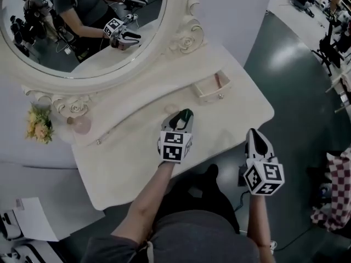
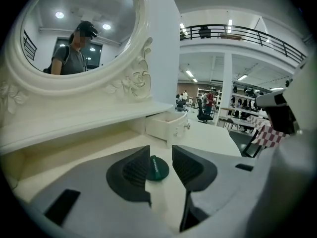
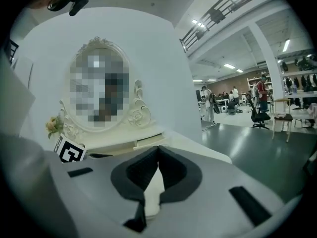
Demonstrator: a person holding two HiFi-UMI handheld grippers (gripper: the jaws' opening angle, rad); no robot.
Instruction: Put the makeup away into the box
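My left gripper (image 1: pixel 184 118) hovers over the middle of the cream dressing table (image 1: pixel 131 158), shut on a small dark green makeup item (image 1: pixel 186 115). Seen from the left gripper view, that green round piece (image 2: pixel 157 168) sits between the dark pads, with my left gripper (image 2: pixel 159 168) pointing toward the box, a small open drawer (image 2: pixel 166 126). The drawer (image 1: pixel 211 90) stands at the table's back right and holds something pinkish (image 1: pixel 218 80). Off the table's front right edge, my right gripper (image 1: pixel 255 139) is shut with nothing in it; its pads meet at the tips (image 3: pixel 158 150).
An oval mirror (image 1: pixel 82 32) with an ornate frame backs the table. A pink round bottle (image 1: pixel 81 125) and yellow flowers (image 1: pixel 39 124) stand at the back left. A pale round item (image 1: pixel 171 109) lies just beyond the left gripper. A checked cloth (image 1: pixel 335 193) is at the far right.
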